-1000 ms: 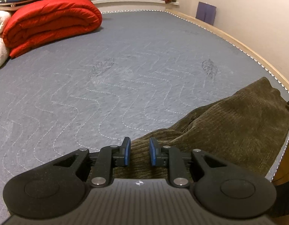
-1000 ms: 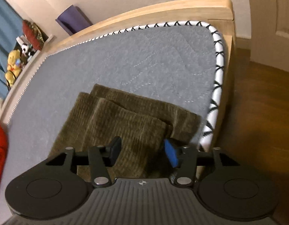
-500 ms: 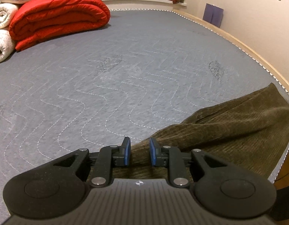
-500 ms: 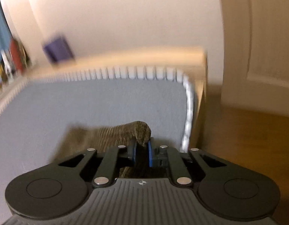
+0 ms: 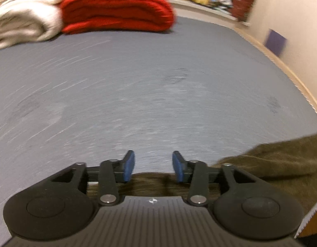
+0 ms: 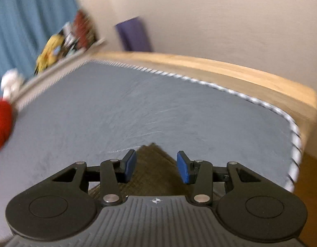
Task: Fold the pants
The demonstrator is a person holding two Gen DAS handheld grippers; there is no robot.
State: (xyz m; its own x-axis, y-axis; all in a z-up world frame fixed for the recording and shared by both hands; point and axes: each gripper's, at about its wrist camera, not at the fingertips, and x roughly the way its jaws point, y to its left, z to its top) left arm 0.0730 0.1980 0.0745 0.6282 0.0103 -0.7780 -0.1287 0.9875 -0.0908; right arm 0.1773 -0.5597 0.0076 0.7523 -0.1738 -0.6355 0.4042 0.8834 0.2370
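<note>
Both hand-held grippers are letting go. The left hand-held gripper (image 5: 153, 165) has just been opening: half a second ago its blue pads were nearly together on the edge of the pants (image 5: 277, 160), and now they are standing apart with bare mattress (image 5: 137, 94) showing between the tips. The right hand-held gripper (image 6: 156, 165) was pinched on a raised corner of cloth half a second ago; its jaws have just been opening too, and the pads are now standing clear of the fabric on either side.

Reading: the carried edge is being released, so 1 fold is probably being laid down near the bed's corner. Whether it is lying square I cannot tell; both views are motion-blurred.

Position of the pants: olive-brown corduroy, lying on the grey quilted mattress beside the wooden bed frame (image 6: 240, 72).
- Left view: cloth is lying under and just behind the pads, spreading away to the right toward the mattress edge; nothing is between the fingertips.
- Right view: a pointed corner of the pants (image 6: 152, 164) is poking up into the gap between the open pads, touching neither as far as the blur allows.

The red quilt (image 5: 117, 8) and white blankets (image 5: 24, 10) are sitting well apart, at the far end of the bed.
</note>
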